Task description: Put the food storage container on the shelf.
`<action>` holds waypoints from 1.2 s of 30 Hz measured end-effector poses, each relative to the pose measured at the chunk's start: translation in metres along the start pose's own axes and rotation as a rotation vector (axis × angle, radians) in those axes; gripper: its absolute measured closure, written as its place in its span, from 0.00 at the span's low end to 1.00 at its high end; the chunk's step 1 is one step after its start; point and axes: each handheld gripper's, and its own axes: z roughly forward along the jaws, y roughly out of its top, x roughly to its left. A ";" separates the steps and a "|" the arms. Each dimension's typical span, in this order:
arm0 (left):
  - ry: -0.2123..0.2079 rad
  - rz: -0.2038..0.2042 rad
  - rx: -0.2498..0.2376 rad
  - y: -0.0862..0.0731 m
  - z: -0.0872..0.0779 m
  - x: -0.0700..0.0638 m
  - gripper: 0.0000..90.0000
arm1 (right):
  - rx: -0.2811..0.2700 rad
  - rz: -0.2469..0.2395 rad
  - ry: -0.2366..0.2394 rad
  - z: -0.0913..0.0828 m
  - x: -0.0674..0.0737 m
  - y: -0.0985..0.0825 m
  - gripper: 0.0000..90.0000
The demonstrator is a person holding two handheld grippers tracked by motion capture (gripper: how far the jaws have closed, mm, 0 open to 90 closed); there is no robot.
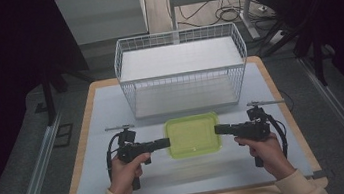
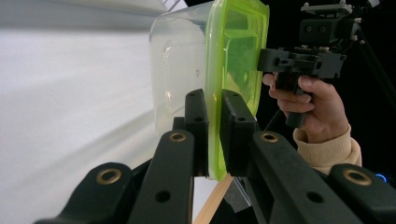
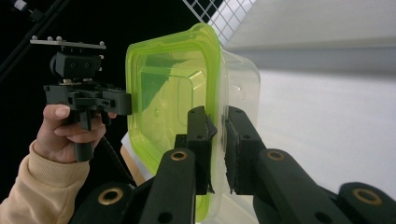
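A clear plastic container with a lime-green lid (image 1: 192,135) hangs between the two grippers, just above the white table mat. My left gripper (image 1: 167,142) is shut on the left edge of its lid rim (image 2: 214,121). My right gripper (image 1: 216,130) is shut on the right edge of that rim (image 3: 217,135). In the left gripper view the container (image 2: 187,65) runs away from the jaws, with the right gripper (image 2: 299,60) and its hand at the far side. The right gripper view shows the container (image 3: 182,93) and the left gripper (image 3: 88,100) beyond it.
A white wire basket (image 1: 181,70) with a white shelf inside stands at the back middle of the table, just behind the container. The white mat (image 1: 112,115) covers a wooden tabletop (image 1: 84,138). Dark floor, rails and cables surround the table.
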 end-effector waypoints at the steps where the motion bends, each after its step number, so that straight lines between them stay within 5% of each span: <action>1: -0.002 -0.001 -0.004 0.002 0.000 -0.001 0.92 | -0.002 -0.003 0.002 -0.001 0.001 0.002 0.90; 36: 0.009 0.052 -0.039 0.074 -0.011 -0.023 0.92 | -0.064 -0.054 -0.026 -0.008 0.022 0.070 0.90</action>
